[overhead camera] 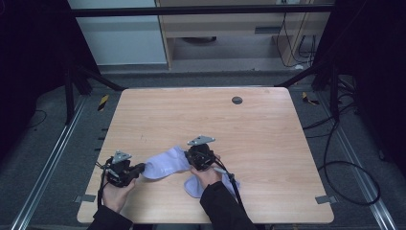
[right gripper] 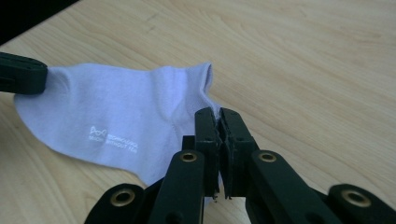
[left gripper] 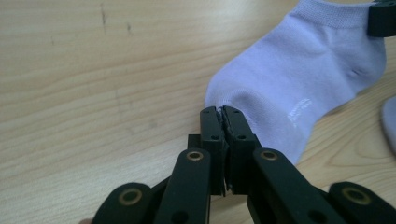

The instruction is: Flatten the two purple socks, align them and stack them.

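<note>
A pale lilac sock (overhead camera: 165, 164) lies stretched between my two grippers near the table's front edge. My left gripper (overhead camera: 141, 167) is shut on its toe end; in the left gripper view the jaws (left gripper: 222, 113) pinch the sock (left gripper: 299, 79) at its rim. My right gripper (overhead camera: 187, 156) is shut on the cuff end, and the right gripper view shows its jaws (right gripper: 218, 115) closed on the sock (right gripper: 116, 112) beside the ankle opening. A second sock (overhead camera: 193, 186) of the same colour lies flat under the right hand and forearm.
The wooden table (overhead camera: 215, 120) has a dark round plug (overhead camera: 237, 100) near its far edge. Black frame bars and floor cables (overhead camera: 344, 167) surround the table. The second sock's edge (left gripper: 390, 123) peeks in at the right of the left gripper view.
</note>
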Motion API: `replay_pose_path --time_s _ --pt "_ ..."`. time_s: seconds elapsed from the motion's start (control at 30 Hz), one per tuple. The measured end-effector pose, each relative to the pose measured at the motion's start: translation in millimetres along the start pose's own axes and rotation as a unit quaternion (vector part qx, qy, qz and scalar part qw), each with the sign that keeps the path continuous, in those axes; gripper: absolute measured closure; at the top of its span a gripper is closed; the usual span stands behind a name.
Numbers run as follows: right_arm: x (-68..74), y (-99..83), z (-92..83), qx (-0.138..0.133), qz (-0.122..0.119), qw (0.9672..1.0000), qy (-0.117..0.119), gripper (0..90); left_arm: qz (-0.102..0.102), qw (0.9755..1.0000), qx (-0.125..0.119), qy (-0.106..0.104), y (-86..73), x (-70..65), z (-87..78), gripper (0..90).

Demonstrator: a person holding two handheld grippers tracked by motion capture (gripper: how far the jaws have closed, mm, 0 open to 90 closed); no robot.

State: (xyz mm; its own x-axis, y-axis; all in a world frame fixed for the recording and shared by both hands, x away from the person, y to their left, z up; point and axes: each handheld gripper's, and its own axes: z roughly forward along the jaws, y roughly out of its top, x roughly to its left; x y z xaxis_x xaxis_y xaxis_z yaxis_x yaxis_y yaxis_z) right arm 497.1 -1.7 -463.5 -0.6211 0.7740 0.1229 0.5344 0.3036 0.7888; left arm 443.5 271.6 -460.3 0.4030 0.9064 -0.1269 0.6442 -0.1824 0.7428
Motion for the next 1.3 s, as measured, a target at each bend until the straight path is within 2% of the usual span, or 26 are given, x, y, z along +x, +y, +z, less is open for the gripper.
replay_pose_path --time_s 0.17,0.3,0.53,0.57,0.6,0.63,0.73,0.83,1.0,1.2,1.23,1.3 --pt "-5.5 4.1 -25.0 -0.011 0.000 0.9999 0.007 87.2 0.008 0.9997 -0.016 -0.013 7.3 -13.0 -7.8 87.4" --pt "-11.7 2.1 -45.1 -0.015 -0.010 0.9998 0.008 87.2 0.017 0.9994 -0.019 -0.024 10.4 -24.8 -9.0 87.4" --pt "-26.3 -14.7 -81.3 -0.020 -0.008 0.9998 0.003 87.2 0.034 0.9983 -0.021 -0.043 15.8 -47.7 -7.5 87.5" --pt "-28.8 -16.6 -86.2 -0.021 -0.008 0.9997 0.003 87.2 0.040 0.9978 -0.019 -0.049 16.1 -55.4 -5.6 87.5" --pt "-28.8 -16.6 -86.2 -0.021 -0.008 0.9997 0.003 87.2 0.040 0.9978 -0.019 -0.049 16.1 -55.4 -5.6 87.5" --pt "-33.2 -21.1 -98.6 -0.022 -0.008 0.9997 -0.002 87.2 0.047 0.9974 -0.016 -0.053 16.1 -61.5 -4.0 87.5" --pt "-35.1 -27.0 -111.5 -0.022 -0.011 0.9997 -0.006 87.2 0.057 0.9963 -0.014 -0.062 16.5 -72.6 -2.4 87.5" --pt "-36.1 -33.5 -122.5 -0.023 -0.015 0.9996 -0.007 87.2 0.067 0.9953 -0.011 -0.069 18.6 -80.9 -0.6 87.5" --pt "-42.4 -47.3 -137.6 -0.022 -0.004 0.9997 -0.010 87.1 0.074 0.9941 -0.005 -0.080 20.5 -90.8 3.9 87.5" --pt "-47.6 -65.6 -147.0 -0.015 0.000 0.9997 -0.019 87.1 0.086 0.9922 0.006 -0.090 19.4 -104.0 11.3 87.5" --pt "-48.5 -67.9 -147.9 -0.013 0.001 0.9997 -0.019 87.1 0.094 0.9911 0.010 -0.093 19.0 -108.8 14.1 87.5" --pt "-49.9 -72.4 -149.9 -0.009 0.004 0.9997 -0.021 87.2 0.097 0.9905 0.015 -0.096 18.7 -112.4 16.1 87.5"
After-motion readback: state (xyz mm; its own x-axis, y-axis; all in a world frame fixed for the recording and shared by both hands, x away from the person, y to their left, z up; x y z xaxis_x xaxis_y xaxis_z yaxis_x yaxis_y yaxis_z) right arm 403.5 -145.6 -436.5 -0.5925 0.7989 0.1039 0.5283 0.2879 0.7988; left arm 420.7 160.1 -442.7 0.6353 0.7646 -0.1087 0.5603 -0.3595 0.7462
